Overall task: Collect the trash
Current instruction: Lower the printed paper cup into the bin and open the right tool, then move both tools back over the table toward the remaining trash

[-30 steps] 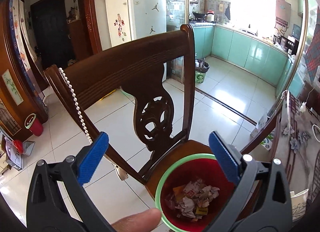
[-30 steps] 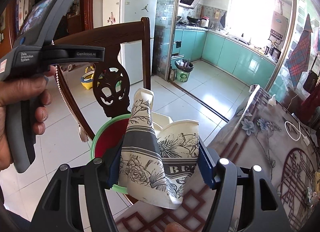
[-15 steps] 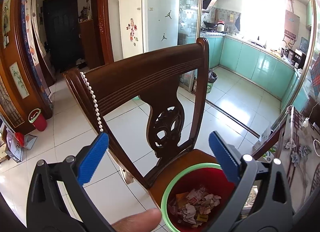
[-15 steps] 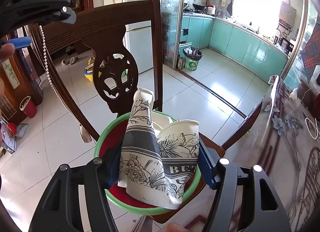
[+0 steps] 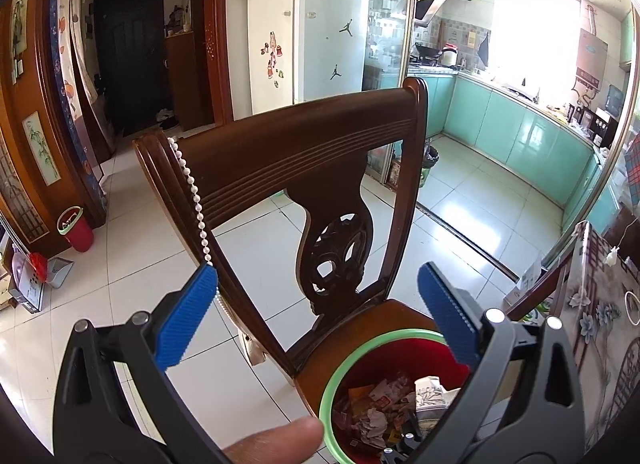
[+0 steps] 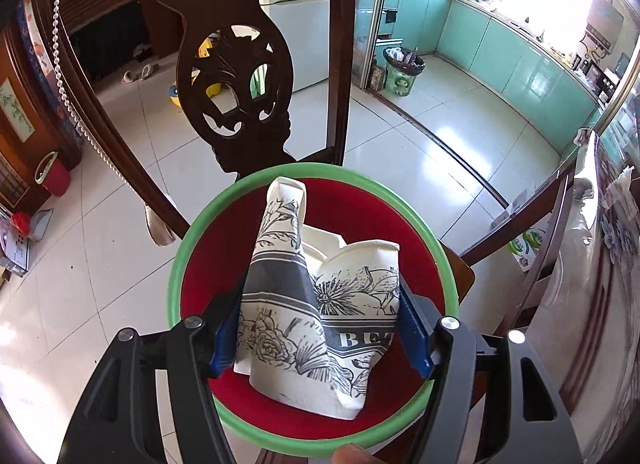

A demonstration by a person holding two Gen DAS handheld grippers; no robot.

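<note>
Chair (image 5: 304, 151) of dark carved wood carries a red bin with a green rim (image 6: 176, 264) on its seat. Right gripper (image 6: 320, 328) clamps a crushed floral paper cup (image 6: 320, 304) over the bin's mouth, its jaws having just been opening slightly. Left gripper (image 5: 320, 316) stands wide and empty above the bin.

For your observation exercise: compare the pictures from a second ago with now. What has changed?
The right claw carried the crushed paper cup from beside the red bin down into its mouth, jaws easing open slightly, cup between them. The left claw stayed open and empty above the chair.
</note>
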